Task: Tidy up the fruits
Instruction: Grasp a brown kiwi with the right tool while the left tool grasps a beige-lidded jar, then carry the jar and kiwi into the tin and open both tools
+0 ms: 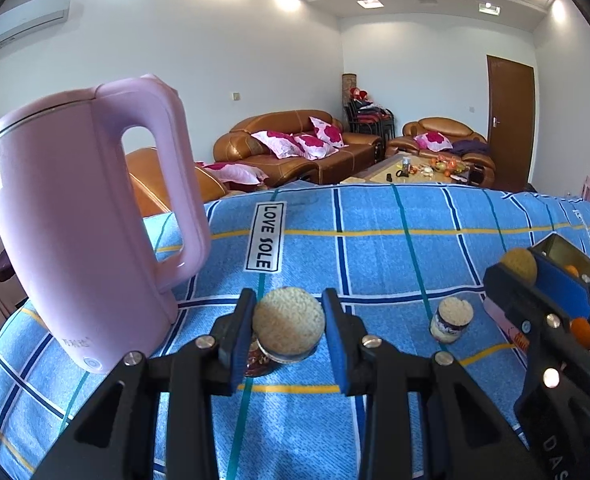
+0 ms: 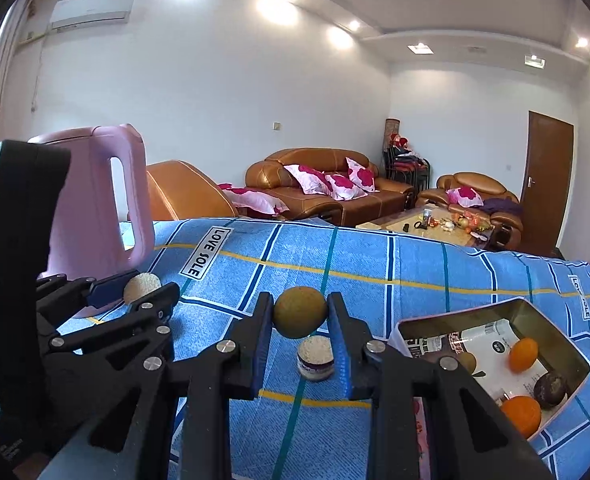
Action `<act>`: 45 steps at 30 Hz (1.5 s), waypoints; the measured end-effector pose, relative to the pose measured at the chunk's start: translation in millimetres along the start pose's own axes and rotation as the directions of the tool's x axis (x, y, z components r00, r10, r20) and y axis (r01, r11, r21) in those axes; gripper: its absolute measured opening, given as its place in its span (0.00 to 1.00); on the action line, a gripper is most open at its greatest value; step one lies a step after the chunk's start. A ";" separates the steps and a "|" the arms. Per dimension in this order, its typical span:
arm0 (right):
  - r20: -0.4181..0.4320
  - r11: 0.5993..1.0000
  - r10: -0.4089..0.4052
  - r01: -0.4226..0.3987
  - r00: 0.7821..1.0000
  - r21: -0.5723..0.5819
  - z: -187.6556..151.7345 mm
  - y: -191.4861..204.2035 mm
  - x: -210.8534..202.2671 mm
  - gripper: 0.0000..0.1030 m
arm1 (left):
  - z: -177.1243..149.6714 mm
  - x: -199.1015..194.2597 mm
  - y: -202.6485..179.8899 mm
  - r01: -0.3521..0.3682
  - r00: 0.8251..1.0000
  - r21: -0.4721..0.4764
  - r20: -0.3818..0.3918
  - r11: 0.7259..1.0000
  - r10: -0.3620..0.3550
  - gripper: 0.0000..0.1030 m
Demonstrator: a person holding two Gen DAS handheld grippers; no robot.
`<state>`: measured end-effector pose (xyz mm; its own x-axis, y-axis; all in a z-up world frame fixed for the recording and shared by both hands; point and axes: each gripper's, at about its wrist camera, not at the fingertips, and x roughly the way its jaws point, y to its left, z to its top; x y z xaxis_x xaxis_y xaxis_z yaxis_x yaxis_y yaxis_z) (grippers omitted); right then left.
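Note:
My left gripper (image 1: 289, 303) is shut on a round, beige, rough-skinned fruit (image 1: 289, 330), held just above a dark jar (image 1: 269, 360) on the blue checked cloth (image 1: 375, 248). From the right wrist view the left gripper (image 2: 139, 290) shows at the left with that beige fruit (image 2: 141, 282). My right gripper (image 2: 301, 303) is shut on a round greenish-brown fruit (image 2: 301, 318), above a small jar (image 2: 315, 360). The left wrist view has the right gripper (image 1: 525, 277) at the right edge, with its fruit (image 1: 518, 264).
An open tin box (image 2: 547, 332) at the right holds two oranges (image 2: 523, 354), a dark round fruit (image 2: 550, 389), a kiwi-like fruit and a printed packet. A tall pink kettle (image 1: 75, 220) stands at the left. Sofas and a low table lie beyond.

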<state>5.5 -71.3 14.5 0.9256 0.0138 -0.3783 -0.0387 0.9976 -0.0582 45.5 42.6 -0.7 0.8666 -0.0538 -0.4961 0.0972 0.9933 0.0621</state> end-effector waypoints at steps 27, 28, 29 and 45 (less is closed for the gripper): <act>-0.065 1.000 -0.015 0.015 0.998 -0.004 -17.2 -46.7 -17.7 0.29 | -18.1 -28.3 -43.9 0.033 0.998 0.006 -0.052 0.999 -0.032 0.34; -0.065 1.000 -0.020 0.020 0.998 -0.002 -17.8 -50.0 -18.4 0.29 | -18.4 -29.3 -48.0 0.038 0.998 0.007 -0.052 0.999 -0.037 0.34; -0.067 1.000 -0.023 0.023 0.997 0.000 -18.3 -53.0 -18.7 0.29 | -17.9 -30.2 -50.9 0.040 0.998 0.010 -0.050 0.999 -0.039 0.34; -0.069 0.998 -0.070 0.070 0.995 -0.003 -23.3 -97.8 -26.7 0.29 | -16.9 -33.9 -91.9 0.099 0.994 -0.002 -0.054 0.995 -0.099 0.34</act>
<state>-24.2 -170.8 8.8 0.8980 -0.0605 -0.4358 0.0249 0.9959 -0.0870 -1.0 -45.2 -4.1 0.8251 -0.1461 -0.5457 0.1812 0.9834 0.0107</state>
